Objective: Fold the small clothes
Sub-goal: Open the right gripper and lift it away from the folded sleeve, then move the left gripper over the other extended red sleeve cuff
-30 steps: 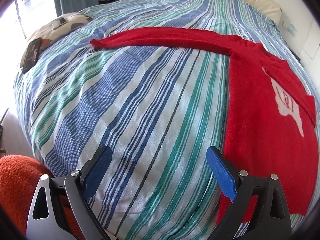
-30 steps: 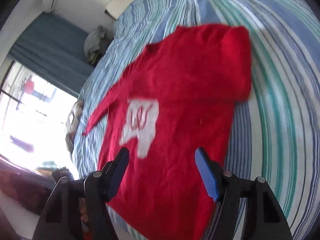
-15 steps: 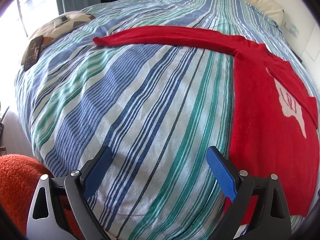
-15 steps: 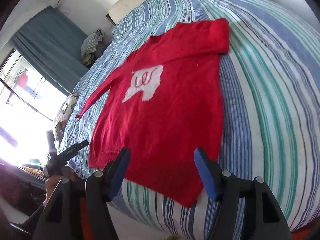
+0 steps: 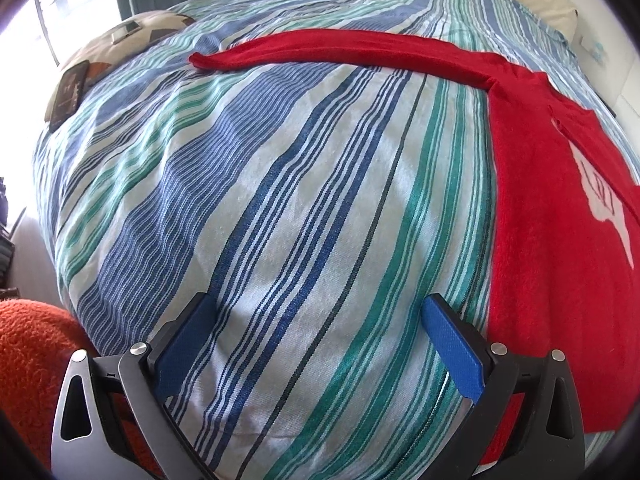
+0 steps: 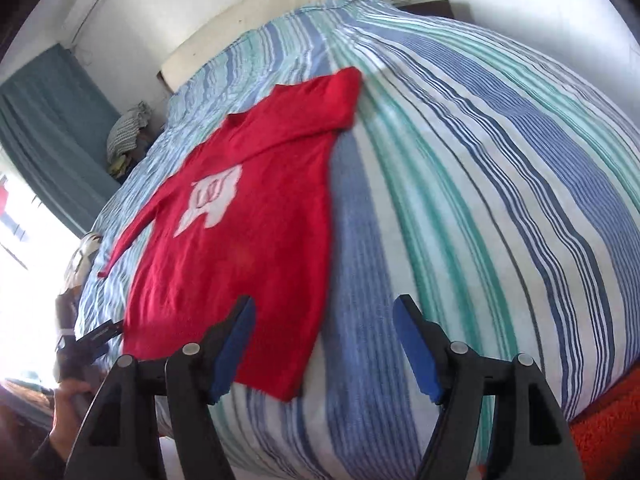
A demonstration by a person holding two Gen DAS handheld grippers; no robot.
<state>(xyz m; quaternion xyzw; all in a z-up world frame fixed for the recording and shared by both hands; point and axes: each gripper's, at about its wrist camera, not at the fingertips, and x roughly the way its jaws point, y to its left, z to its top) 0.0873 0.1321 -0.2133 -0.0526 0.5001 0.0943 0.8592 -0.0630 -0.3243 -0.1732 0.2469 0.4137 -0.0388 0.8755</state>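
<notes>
Striped bedcover [image 5: 280, 208] carries the red sweater [image 6: 248, 240] flat, with one sleeve folded in, the other sleeve [image 5: 340, 50] and body folds left, while my left gripper [image 5: 320, 344] and right gripper [image 6: 324, 348] are opening empty beside its hem.

Each gripper, left [image 5: 316, 320] and right [image 6: 324, 328], has two black angled fingers faced with textured blue pads [image 5: 452, 350], round silver screws [image 6: 191, 348] at the joints, and grey side plates with triangular cut-outs [image 5: 74, 412].
</notes>
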